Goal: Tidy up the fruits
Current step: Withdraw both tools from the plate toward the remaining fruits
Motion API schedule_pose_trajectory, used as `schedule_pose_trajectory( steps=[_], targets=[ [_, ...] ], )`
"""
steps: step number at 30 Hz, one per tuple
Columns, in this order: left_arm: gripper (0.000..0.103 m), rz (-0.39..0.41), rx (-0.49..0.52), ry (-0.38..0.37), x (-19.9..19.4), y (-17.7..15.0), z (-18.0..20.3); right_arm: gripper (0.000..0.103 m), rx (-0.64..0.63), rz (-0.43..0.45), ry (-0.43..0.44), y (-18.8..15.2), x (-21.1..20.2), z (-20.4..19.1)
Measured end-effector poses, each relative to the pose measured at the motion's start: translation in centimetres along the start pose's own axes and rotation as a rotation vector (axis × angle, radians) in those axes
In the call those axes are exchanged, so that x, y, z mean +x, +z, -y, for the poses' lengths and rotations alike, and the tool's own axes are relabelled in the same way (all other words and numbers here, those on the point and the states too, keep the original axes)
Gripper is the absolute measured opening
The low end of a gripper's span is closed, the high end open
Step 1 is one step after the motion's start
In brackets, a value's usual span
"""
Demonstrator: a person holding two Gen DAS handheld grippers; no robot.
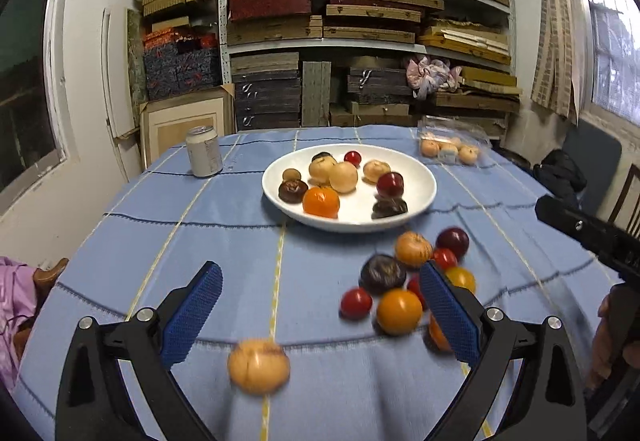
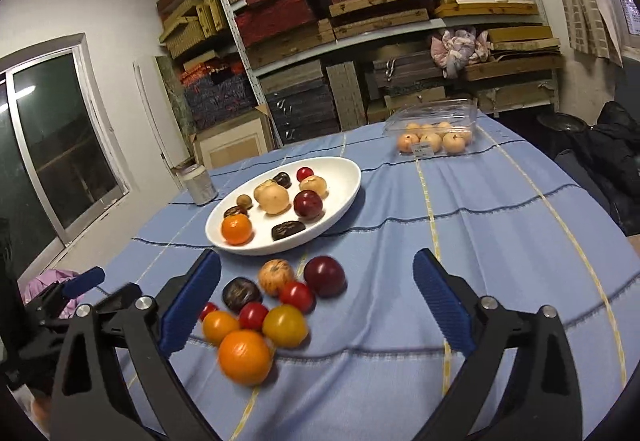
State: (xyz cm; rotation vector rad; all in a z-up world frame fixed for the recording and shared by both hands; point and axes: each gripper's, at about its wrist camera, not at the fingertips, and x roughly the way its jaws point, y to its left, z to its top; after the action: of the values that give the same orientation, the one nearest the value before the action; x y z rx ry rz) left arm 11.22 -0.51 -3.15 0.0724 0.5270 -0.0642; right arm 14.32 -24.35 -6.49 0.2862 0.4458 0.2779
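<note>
1. Blurred and close to the lens, a tan fruit (image 1: 258,365) lies on the desk (image 1: 160,241) between the spread, empty jaws of the left hand-held gripper (image 1: 318,315).
2. Right hand-held gripper (image 2: 316,305) is likewise wide open, holding nothing, beside a loose fruit cluster (image 2: 276,305).
3. Blue striped cloth covers the desk; packed shelves (image 1: 360,21) and windows stand behind.
4. White plate (image 1: 424,197) holds about 10 fruits.
5. Clear plastic box (image 2: 436,121) holds pale round fruits, possibly 6; a can (image 1: 204,151) stands apart.
</note>
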Motion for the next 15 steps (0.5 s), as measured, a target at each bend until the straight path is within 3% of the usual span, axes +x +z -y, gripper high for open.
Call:
schedule_pose_trajectory(
  steps=[9, 15],
  targets=[
    [0.099, -0.036, 0.021, -0.003, 0.0, -1.1, 0.5, 0.096, -0.158, -0.057, -0.014, -2.6, 0.2, -3.4],
    [0.099, -0.042, 0.022, 0.008, 0.2, -1.2, 0.3, 0.096, -0.159, -0.084, -0.012, -2.9, 0.9, -3.5]
  ],
)
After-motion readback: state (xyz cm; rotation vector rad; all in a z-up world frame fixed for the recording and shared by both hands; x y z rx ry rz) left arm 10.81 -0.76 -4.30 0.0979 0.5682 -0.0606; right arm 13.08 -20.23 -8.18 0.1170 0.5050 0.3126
